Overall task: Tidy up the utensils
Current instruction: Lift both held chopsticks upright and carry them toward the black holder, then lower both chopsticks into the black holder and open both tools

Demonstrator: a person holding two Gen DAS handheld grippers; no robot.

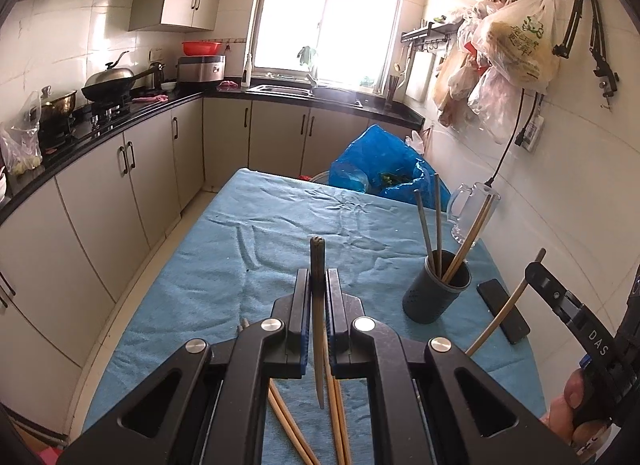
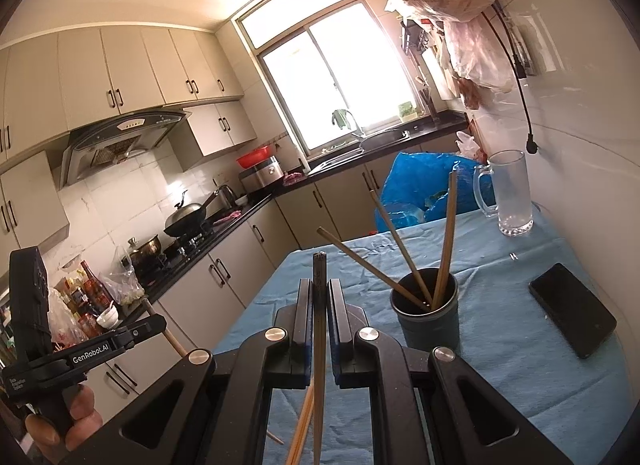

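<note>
A dark round utensil cup (image 1: 436, 289) stands on the blue cloth at the right and holds several chopsticks; it also shows in the right wrist view (image 2: 426, 315). My left gripper (image 1: 319, 277) is shut on one dark chopstick (image 1: 317, 261), held upright above the cloth, left of the cup. My right gripper (image 2: 319, 285) is shut on another chopstick (image 2: 319, 269), upright, left of the cup and near it. Several loose wooden chopsticks (image 1: 336, 417) lie on the cloth under the left gripper.
A black phone (image 2: 572, 309) lies right of the cup. A clear glass mug (image 2: 512, 193) stands at the far right by the wall. A blue plastic bag (image 1: 380, 169) sits beyond the table's far edge. Kitchen counters run along the left.
</note>
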